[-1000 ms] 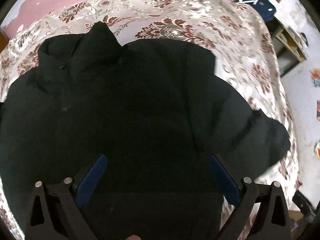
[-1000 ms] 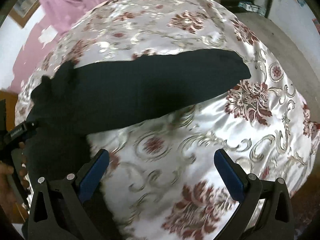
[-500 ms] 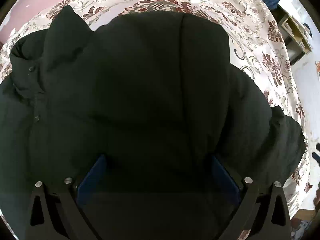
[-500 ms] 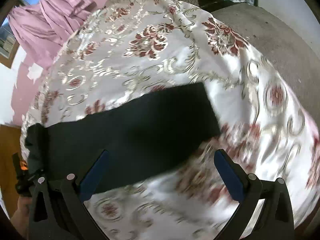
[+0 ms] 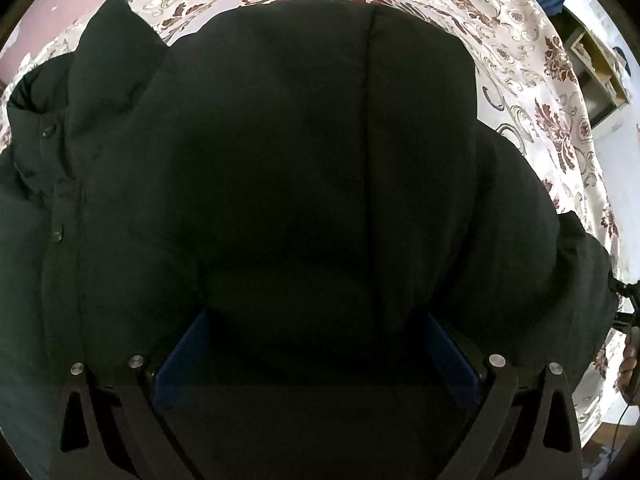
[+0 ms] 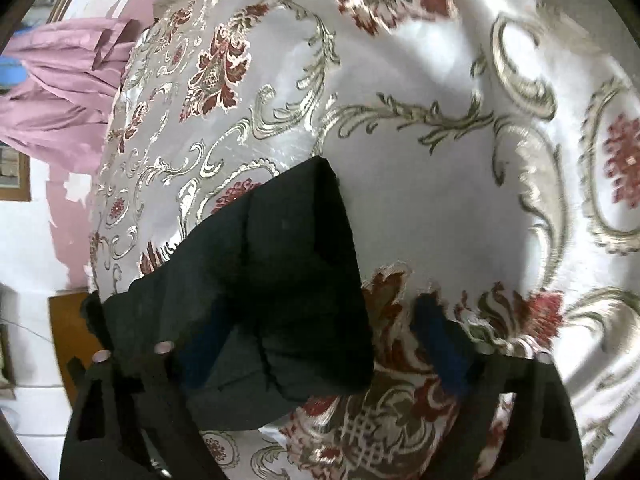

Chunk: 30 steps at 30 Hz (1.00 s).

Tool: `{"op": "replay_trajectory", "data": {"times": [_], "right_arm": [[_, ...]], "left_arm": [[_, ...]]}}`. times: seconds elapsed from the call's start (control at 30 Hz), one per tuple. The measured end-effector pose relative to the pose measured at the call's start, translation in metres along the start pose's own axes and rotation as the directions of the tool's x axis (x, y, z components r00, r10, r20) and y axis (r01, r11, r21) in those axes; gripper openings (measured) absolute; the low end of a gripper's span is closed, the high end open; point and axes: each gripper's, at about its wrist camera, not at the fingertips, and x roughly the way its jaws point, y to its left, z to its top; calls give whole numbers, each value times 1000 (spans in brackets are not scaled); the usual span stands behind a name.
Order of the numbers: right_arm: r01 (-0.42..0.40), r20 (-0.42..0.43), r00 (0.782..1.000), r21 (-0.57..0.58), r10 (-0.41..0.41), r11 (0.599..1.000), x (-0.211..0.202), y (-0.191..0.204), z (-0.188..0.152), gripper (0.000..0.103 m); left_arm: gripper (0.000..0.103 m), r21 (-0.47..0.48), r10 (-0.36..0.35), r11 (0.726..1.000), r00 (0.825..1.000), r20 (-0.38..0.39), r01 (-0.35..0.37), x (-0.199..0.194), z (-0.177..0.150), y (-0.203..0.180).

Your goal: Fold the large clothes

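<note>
While the black jacket [image 5: 304, 184] lies spread over the flowered bedspread [image 5: 532, 52], the left gripper [image 5: 316, 344] stands wide, jacket cloth bulging between its blue pads. The right gripper [image 6: 320, 344] is wide too, the sleeve end [image 6: 280, 280] lying across its pad at eight o'clock.

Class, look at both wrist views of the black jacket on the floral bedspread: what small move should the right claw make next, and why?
Probably close the right claw: the black jacket sleeve end already lies between its open blue fingers, over the floral bedspread, so a grip could come before folding.
</note>
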Motion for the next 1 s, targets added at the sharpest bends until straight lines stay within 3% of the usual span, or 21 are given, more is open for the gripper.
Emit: {"op": "replay_trajectory", "data": {"times": [0.03, 0.13, 0.33, 0.47, 0.6, 0.83, 1.0], "right_arm": [[-16, 11, 1000, 0, 16, 1000, 3, 1, 1, 74], [-74, 27, 997, -4, 74, 997, 8, 8, 3, 50], [-65, 75, 994, -107, 73, 992, -4, 37, -5, 11], [-80, 114, 988, -176, 101, 981, -23, 62, -10, 9], [-177, 141, 968, -198, 207, 964, -53, 79, -17, 8], [-367, 178, 892, -252, 415, 896, -112, 149, -63, 8], [-453, 132, 849, -316, 512, 834, -133, 218, -102, 8]], "left_arm": [[103, 1, 0, 1000, 1000, 0, 0, 0, 0, 0], [103, -2, -5, 1000, 1000, 4, 5, 1, 1, -1], [103, -23, -25, 999, 999, 23, 25, -3, 0, 2], [103, -23, -46, 999, 999, 26, 47, -4, 0, 5], [103, -24, -54, 998, 998, 20, 54, -3, 2, 4], [103, -29, -46, 999, 999, -5, 46, 2, 5, 1], [103, -40, -65, 997, 998, -13, 64, 3, 5, 2]]}}
